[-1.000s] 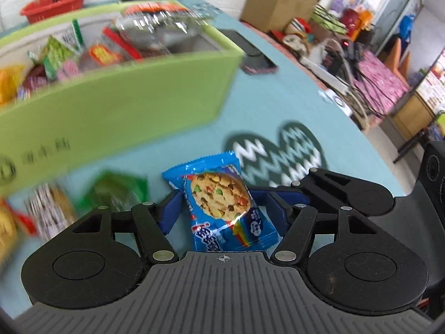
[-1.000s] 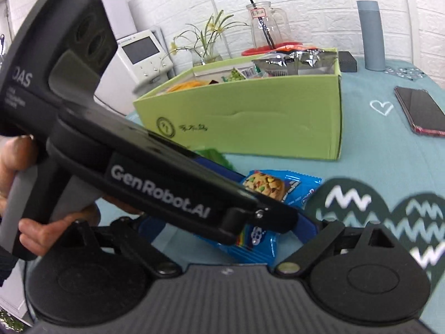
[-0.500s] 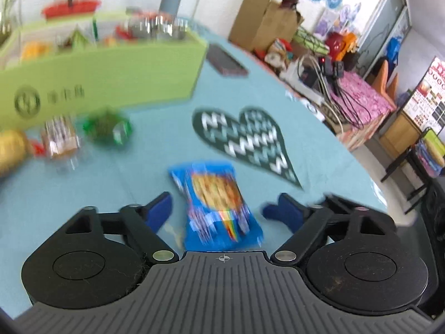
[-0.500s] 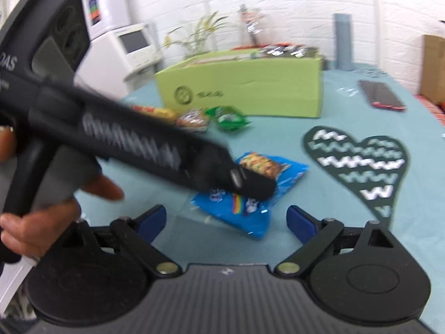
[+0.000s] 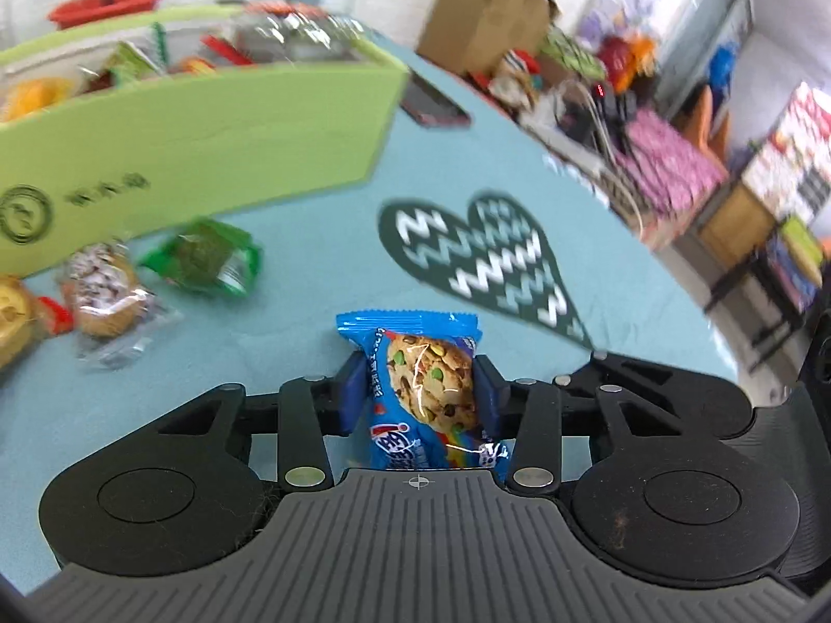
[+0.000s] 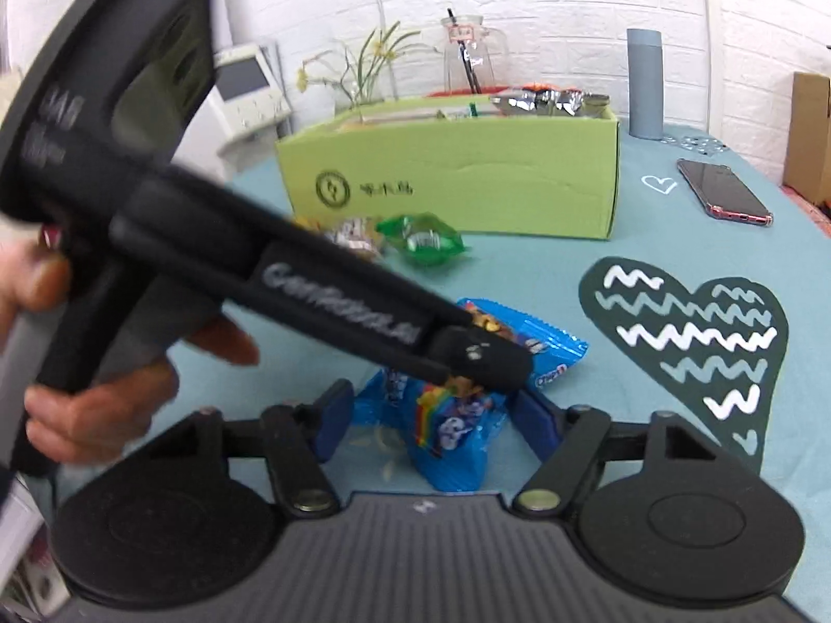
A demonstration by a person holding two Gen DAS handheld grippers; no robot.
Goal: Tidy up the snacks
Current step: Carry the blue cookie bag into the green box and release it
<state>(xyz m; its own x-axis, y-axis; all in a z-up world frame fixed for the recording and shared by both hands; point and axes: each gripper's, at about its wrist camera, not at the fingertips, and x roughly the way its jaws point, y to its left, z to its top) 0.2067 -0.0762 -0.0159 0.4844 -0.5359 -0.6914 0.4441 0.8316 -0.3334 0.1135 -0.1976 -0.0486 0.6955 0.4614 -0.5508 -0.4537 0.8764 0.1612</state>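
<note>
A blue cookie packet stands on edge between my left gripper's blue pads, which press on both its sides while the jaws are still closing. In the right wrist view the left gripper reaches in from the left, held by a hand, and pinches the packet from above. My right gripper flanks the packet's lower end; its jaws are closing and the pads do not visibly press on it. The green snack box stands behind, holding several packets.
Loose snacks lie before the box: a green packet and a clear-wrapped cake. A phone lies at the right, a dark heart mat nearer. A grey cylinder and a glass pitcher stand behind the box.
My left jaws opened wide, then closed onto the blue packet, which now stands up instead of lying flat. The right jaws narrowed around its lower end.
</note>
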